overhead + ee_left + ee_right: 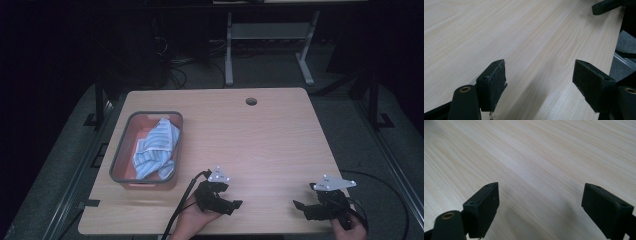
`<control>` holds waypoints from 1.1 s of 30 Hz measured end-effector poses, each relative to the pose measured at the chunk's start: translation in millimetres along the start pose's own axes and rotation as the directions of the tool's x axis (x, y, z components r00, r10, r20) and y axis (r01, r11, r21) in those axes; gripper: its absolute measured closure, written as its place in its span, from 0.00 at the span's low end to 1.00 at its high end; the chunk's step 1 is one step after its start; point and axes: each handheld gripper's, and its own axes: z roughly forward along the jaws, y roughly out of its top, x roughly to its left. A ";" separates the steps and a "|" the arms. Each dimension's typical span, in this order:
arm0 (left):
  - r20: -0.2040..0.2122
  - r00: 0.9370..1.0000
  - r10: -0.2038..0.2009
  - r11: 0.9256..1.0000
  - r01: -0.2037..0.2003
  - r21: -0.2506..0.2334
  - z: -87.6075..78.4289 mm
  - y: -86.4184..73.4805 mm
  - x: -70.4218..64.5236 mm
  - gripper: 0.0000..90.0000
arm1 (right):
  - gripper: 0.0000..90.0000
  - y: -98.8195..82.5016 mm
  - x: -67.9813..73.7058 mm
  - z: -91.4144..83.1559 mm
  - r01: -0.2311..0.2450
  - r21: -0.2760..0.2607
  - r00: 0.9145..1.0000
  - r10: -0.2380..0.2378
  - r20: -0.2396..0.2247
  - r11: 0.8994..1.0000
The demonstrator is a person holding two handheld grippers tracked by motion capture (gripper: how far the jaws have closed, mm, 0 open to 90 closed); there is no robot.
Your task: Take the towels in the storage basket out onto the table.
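Observation:
A blue and white striped cloth [156, 147] lies crumpled in a grey-rimmed orange bin [120, 146] at the table's left. My left gripper [231, 204] rests low over the front of the light wooden table [260, 140], held by a hand, right of the bin and apart from it. Its jaws stand wide open with bare wood between the pads [539, 85]. My right gripper [301, 207] sits near the front right edge, also held by a hand. Its jaws are wide open over bare wood [540, 206]. A black tip of the right gripper [607, 6] shows in the left gripper view.
A round cable hole [251, 101] sits near the table's far edge. Black cables trail from both grippers off the front edge [180, 210]. Beyond the table stand a white metal frame [267, 45] and dark floor with cables.

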 end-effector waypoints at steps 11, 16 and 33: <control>0.012 1.000 -0.022 1.000 0.021 0.007 1.3 -0.1 1.7 0.29 | 0.16 1.4 2.1 0.3 0.007 0.001 1.000 -0.007 0.000 1.000; 0.023 0.999 -0.025 0.999 0.024 0.023 2.2 0.7 3.7 0.29 | 0.16 1.5 2.5 -0.2 0.005 0.002 1.000 -0.005 0.003 1.000; 0.044 0.998 -0.052 0.999 0.051 0.018 -7.3 23.9 11.2 0.27 | 0.16 2.5 6.4 0.3 0.015 0.002 1.000 -0.015 0.012 1.000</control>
